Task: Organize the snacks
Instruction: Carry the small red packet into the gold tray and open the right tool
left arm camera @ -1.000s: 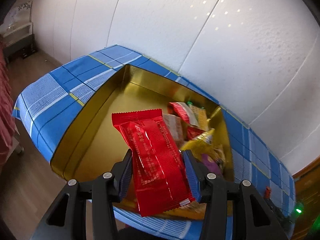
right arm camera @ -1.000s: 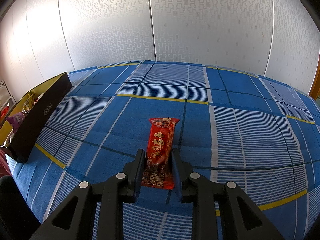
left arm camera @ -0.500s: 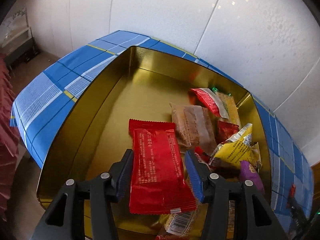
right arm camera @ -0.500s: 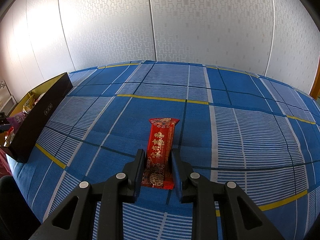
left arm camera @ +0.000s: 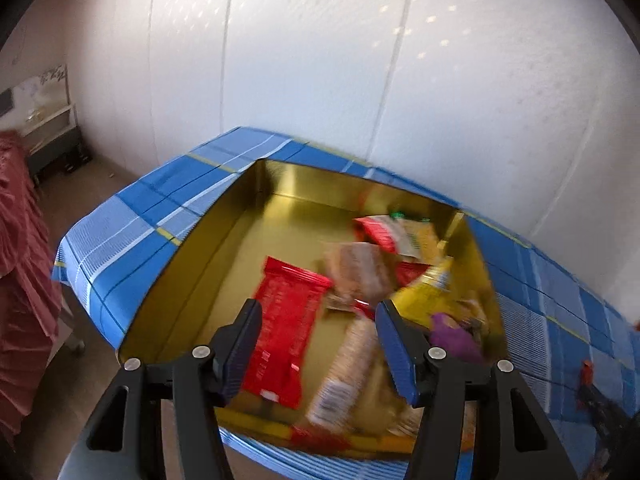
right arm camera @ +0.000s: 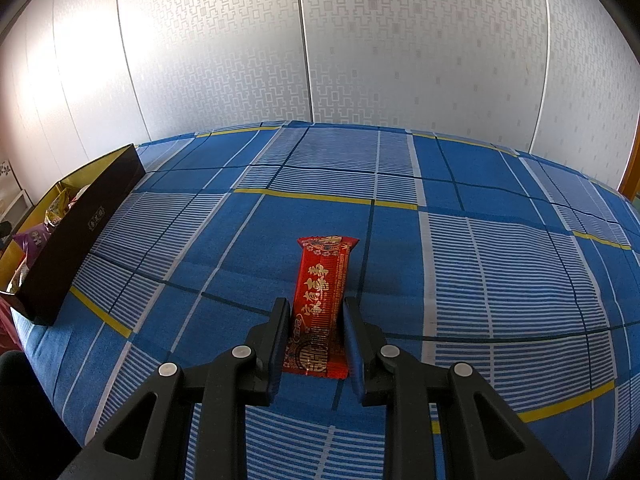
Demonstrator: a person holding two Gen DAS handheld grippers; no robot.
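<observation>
In the left wrist view my left gripper (left arm camera: 318,312) is open and empty above the gold-lined box (left arm camera: 224,240). A red snack packet (left arm camera: 288,320) lies flat on the box floor below it, beside several other snacks (left arm camera: 416,280) heaped at the right. In the right wrist view my right gripper (right arm camera: 316,312) is shut on a long red snack bar (right arm camera: 322,292) that lies on the blue checked tablecloth (right arm camera: 480,260). The same box (right arm camera: 76,232) shows at the far left, dark outside.
The box sits at the left end of the table, near the table's edge (left arm camera: 92,300). A white panelled wall (right arm camera: 320,40) runs behind the table. Floor and a low shelf (left arm camera: 52,140) lie left of the table.
My left gripper has let go of the red packet, which now lies in the box, and has lifted and drawn back. My right gripper has not moved.
</observation>
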